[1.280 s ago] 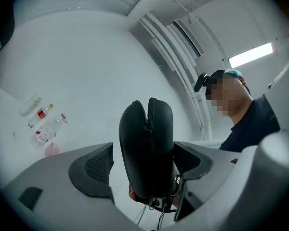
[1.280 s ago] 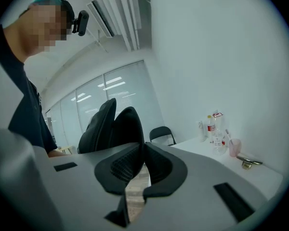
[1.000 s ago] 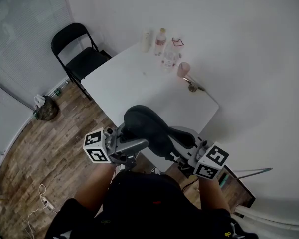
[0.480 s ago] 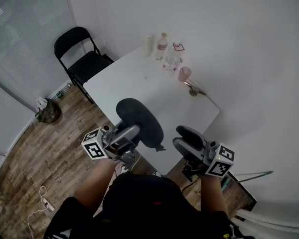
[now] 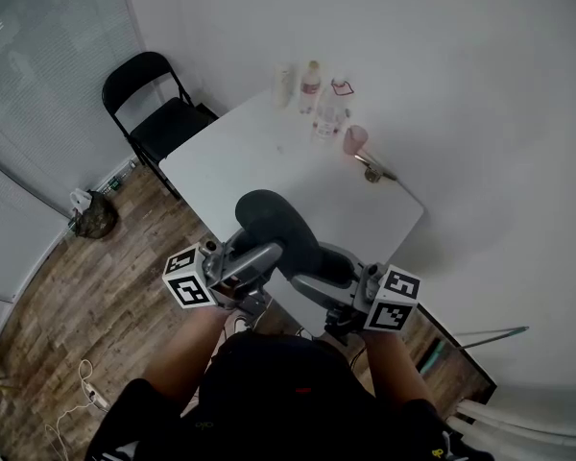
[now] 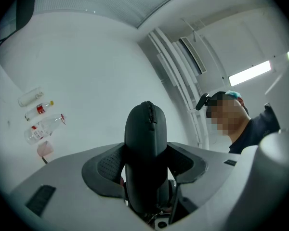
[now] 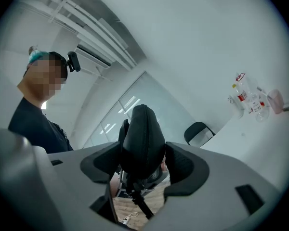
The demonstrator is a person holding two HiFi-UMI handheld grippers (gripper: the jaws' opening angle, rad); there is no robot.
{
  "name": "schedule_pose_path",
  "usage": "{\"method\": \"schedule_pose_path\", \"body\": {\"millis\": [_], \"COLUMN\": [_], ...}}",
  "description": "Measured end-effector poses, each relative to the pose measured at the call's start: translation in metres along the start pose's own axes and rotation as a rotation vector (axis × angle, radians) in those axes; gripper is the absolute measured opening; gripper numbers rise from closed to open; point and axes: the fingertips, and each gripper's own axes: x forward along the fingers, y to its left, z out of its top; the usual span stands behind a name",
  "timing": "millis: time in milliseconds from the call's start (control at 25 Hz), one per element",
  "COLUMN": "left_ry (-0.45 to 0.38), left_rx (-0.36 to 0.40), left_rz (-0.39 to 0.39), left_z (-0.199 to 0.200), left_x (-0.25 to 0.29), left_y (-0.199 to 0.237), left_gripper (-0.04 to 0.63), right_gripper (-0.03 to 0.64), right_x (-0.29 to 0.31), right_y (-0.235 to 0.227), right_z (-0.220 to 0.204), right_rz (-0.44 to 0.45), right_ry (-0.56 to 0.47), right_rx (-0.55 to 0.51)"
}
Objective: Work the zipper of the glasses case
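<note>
Glasses case (image 5: 272, 224) sits pinched in the left gripper (image 5: 257, 259) while the right gripper (image 5: 309, 275), back beside it, has just spread its jaws around it (a regrasp, probably).

No word, brand or number can be read in any view. The bottles (image 5: 310, 84) at the far end of the white table (image 5: 230, 152) have red labels, but their print is too small to make out. The left marker cube (image 5: 185, 279) and the right marker cube (image 5: 392, 299) carry only black-and-white square patterns, with no letters or figures.
</note>
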Motion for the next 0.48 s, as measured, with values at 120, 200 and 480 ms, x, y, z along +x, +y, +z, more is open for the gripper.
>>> {"method": "schedule_pose_path", "body": {"millis": [120, 200, 480], "left_ry": [0.045, 0.090, 0.194], "left_rx": [0.044, 0.076, 0.093], "left_rz": [0.033, 0.043, 0.039], "left_z": [-0.004, -0.008, -0.024], "left_x": [0.001, 0.004, 0.015], "left_y": [0.001, -0.001, 0.001], "left_gripper": [0.275, 0.276, 0.315], "right_gripper": [0.288, 0.282, 0.275], "right_x": [-0.002, -0.005, -0.013], "right_y": [-0.003, -0.003, -0.003], "right_z": [-0.001, 0.001, 0.003], "right_rz": [0.001, 0.007, 0.017], "right_ry": [0.015, 0.013, 0.056], "right_rx": [0.022, 0.039, 0.005]}}
